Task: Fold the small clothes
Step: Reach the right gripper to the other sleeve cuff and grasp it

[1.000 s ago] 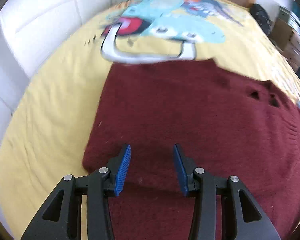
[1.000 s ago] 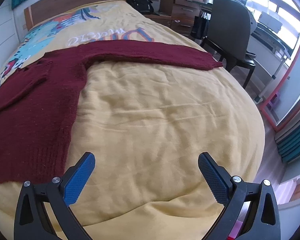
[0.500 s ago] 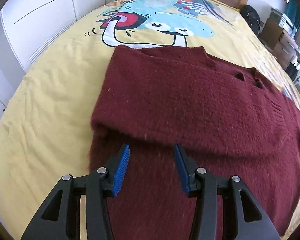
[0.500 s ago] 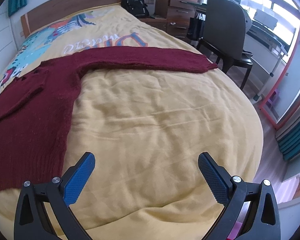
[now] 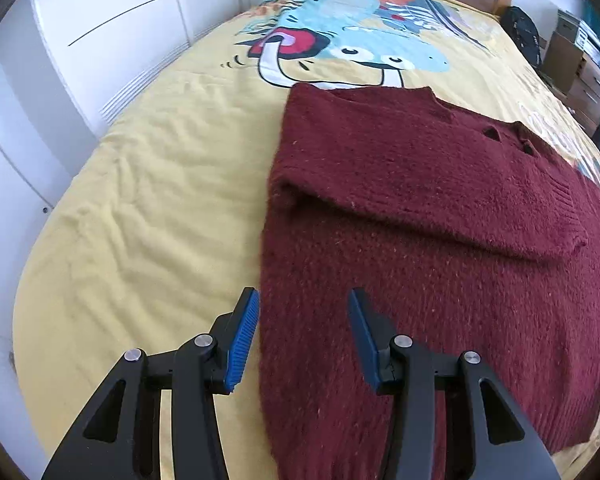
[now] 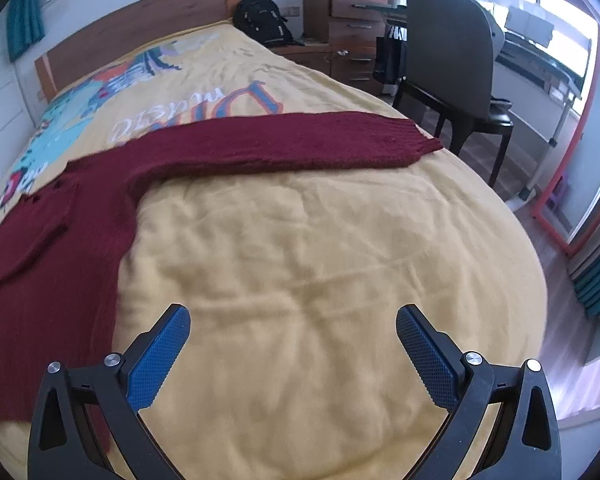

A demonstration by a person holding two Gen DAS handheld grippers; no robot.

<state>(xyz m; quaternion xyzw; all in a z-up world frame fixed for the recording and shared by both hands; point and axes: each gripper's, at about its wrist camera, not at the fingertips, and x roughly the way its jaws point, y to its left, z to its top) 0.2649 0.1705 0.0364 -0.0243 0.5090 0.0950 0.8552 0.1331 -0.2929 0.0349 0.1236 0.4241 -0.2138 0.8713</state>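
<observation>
Left gripper (image 5: 302, 332): we've got blue pads partly apart, gripping nothing, above the side edge of the dark red knitted sweater (image 5: 440, 216).
Right gripper (image 6: 292, 344): our jaws spread wide, empty, over bare yellow bedspread (image 6: 320, 240).
Sweater: flat on the bed, one sleeve folded across, the other sleeve (image 6: 292, 142) stretched out.
Writing: upside-down print on the bedspread (image 6: 196, 108), unreadable to us.
</observation>
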